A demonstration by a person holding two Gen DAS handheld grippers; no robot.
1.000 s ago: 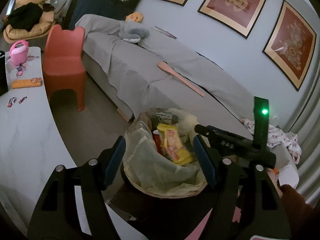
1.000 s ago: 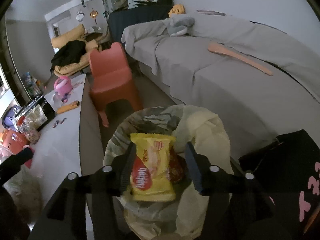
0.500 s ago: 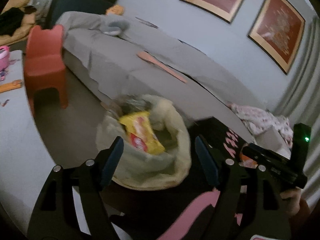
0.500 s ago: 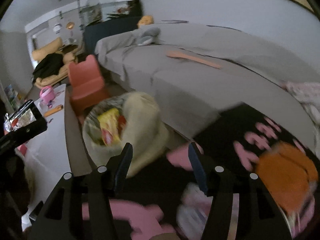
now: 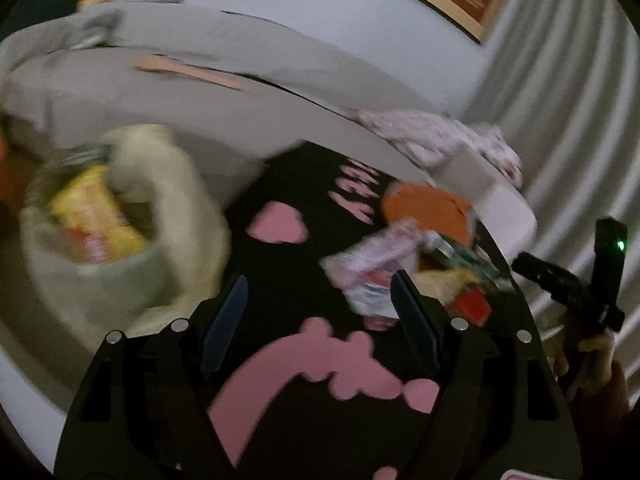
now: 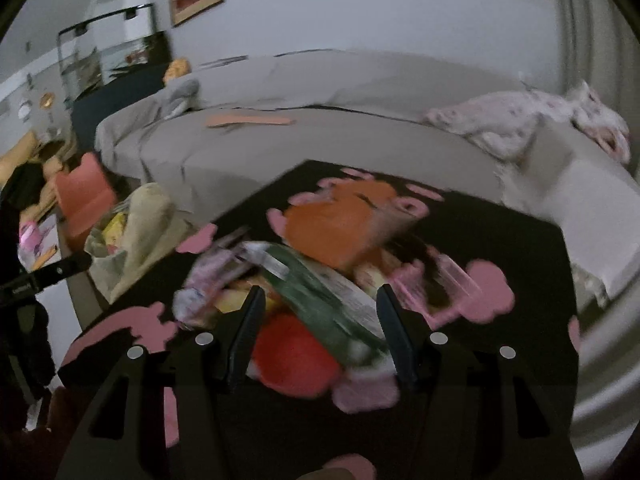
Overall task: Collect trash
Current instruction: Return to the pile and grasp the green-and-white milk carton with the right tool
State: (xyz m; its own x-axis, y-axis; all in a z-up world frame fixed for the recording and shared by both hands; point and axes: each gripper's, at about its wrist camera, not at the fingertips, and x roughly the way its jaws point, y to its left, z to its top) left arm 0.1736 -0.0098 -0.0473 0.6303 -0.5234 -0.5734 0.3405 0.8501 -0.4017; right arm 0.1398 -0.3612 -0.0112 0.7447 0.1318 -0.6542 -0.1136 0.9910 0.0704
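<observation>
Several pieces of litter remained to be gathered, by my judgement, while some of the job was already done: the pale yellow plastic-lined trash bag (image 5: 120, 216) stood open with a yellow snack packet (image 5: 94, 216) and other wrappers showing inside it. In the left wrist view the bag sat ahead and to the left of the left tool (image 5: 318, 320), whose blue-padded jaws stood wide with nothing between them.

The pile of loose wrappers (image 6: 304, 280) lay on the black worktop with pink cartoon shapes (image 6: 520, 240), directly ahead of the right tool (image 6: 318, 328). Its jaws were also spread and gripped nothing, though the nearest litter sat just beyond the fingertips and showed in the gap between them. From the left tool the same pile lay ahead and to the right.

The litter was blurred, so only rough looks can be given: a dark green and white crinkled packet (image 6: 320, 292) slanting across the heap, a bright red wrapper (image 6: 292, 356) nearest the right tool, a pinkish-white foil pouch (image 6: 208, 280) off to its left, some yellow scraps, and a larger orange shape (image 6: 340, 220) at the far side. All looked thin, light and crumpled, likely to slip or spring when pinched. Whether the orange shape was litter or part of the printed cover I could not tell.
</observation>
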